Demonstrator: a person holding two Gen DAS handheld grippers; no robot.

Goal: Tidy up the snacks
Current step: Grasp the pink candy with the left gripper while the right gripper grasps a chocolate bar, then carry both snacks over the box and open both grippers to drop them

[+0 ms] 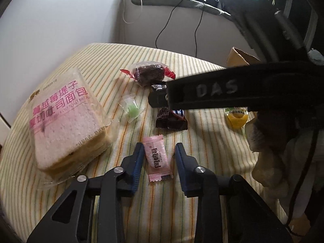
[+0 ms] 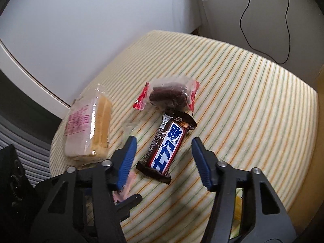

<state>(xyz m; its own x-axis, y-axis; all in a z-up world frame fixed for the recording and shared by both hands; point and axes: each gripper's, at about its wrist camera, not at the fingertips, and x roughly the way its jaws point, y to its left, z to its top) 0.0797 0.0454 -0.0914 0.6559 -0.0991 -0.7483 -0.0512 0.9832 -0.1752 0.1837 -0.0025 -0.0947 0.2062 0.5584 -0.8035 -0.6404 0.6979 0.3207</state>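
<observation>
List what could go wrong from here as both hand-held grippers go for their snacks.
The left hand-held gripper is open around the pink sachet, which lies flat on the striped cloth; the fingers may pinch fabric or slide off the thin wrapper. The right hand-held gripper straddles the chocolate bar at a slant, so closing could twist it. Both work close together and might collide.

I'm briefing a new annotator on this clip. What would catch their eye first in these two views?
Probably the big bag of pink toast bread at the left of the striped tablecloth. Next, the pink candy sachet lying between the open left gripper fingers. In the right wrist view, the brown chocolate bar lies between the open right gripper fingers.
</observation>
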